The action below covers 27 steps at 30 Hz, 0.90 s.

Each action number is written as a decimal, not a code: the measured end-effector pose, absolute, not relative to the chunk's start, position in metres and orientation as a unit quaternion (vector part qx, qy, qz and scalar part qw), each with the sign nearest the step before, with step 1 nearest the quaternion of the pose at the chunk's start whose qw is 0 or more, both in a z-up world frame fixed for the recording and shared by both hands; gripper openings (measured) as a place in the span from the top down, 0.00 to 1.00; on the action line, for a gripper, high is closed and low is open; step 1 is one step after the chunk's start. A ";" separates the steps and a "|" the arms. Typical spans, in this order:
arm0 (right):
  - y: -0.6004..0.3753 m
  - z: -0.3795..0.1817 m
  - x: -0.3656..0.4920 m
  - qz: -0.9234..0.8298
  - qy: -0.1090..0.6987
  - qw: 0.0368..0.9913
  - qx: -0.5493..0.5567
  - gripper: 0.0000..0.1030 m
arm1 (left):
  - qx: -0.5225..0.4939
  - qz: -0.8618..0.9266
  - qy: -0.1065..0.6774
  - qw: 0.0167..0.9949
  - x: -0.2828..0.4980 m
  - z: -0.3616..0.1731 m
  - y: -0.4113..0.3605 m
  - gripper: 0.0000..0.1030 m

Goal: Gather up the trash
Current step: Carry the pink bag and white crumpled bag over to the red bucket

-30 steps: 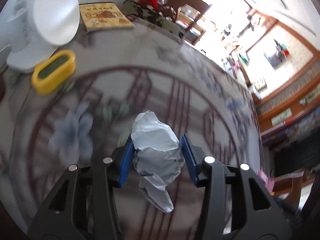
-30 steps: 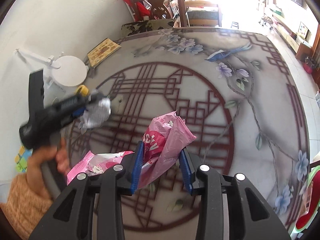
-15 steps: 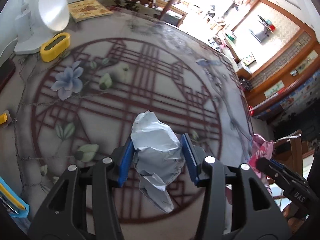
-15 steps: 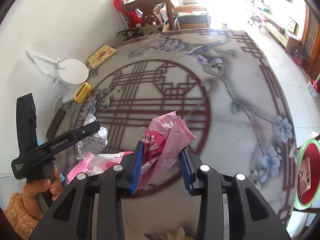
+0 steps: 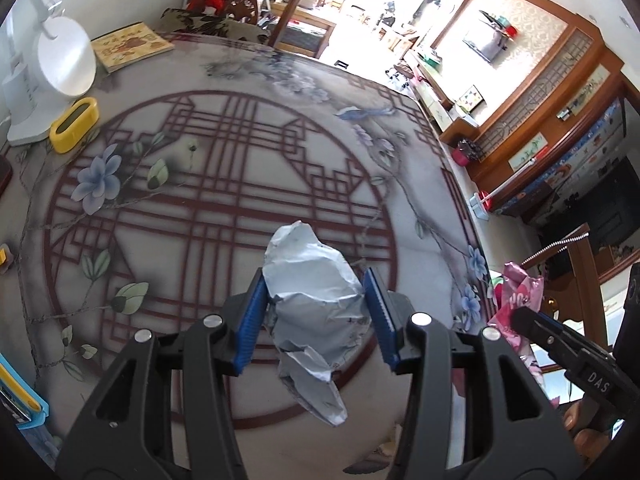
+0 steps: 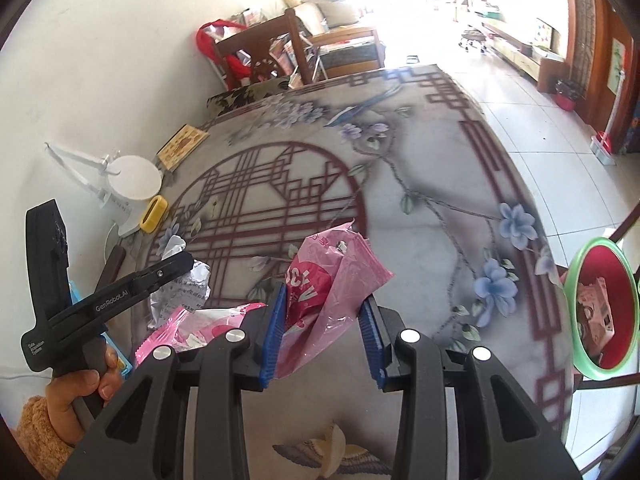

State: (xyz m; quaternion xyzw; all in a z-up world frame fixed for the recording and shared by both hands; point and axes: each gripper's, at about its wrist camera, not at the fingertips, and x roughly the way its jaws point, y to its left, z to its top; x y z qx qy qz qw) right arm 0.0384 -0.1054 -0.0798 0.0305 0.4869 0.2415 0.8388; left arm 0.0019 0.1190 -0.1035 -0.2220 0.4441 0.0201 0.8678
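Note:
My left gripper (image 5: 316, 316) is shut on a crumpled silver-grey wrapper (image 5: 312, 300) and holds it above the patterned table (image 5: 240, 168). My right gripper (image 6: 324, 332) is shut on a crumpled pink plastic wrapper (image 6: 328, 284) above the table's near edge. The left gripper (image 6: 176, 268) with its grey wrapper (image 6: 184, 292) shows at the left of the right wrist view. The pink wrapper (image 5: 520, 296) shows at the right of the left wrist view. A green-rimmed red bin (image 6: 604, 308) with trash inside stands beside the table at the right.
A white desk lamp (image 5: 52, 68), a yellow holder (image 5: 74, 124) and a book (image 5: 130, 44) sit at the table's far left. Another pink wrapper (image 6: 200, 328) hangs by my right gripper. Wooden chairs (image 6: 280, 52) stand behind the table.
Both grippers have pulled back from the table's far side toward its near edge, each keeping its wrapper. The red bin has come into the right wrist view.

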 end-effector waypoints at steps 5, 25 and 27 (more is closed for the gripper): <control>-0.118 -0.074 0.036 0.231 0.480 0.845 0.040 0.66 | -0.206 0.002 0.441 0.874 0.006 -0.095 0.103 0.55; -0.206 -0.067 0.052 0.201 0.472 0.856 0.068 0.66 | -0.167 -0.048 0.440 0.881 0.030 -0.074 0.005 0.55; -0.213 -0.068 0.053 0.202 0.472 0.855 0.069 0.66 | -0.165 -0.050 0.441 0.881 0.032 -0.074 -0.004 0.55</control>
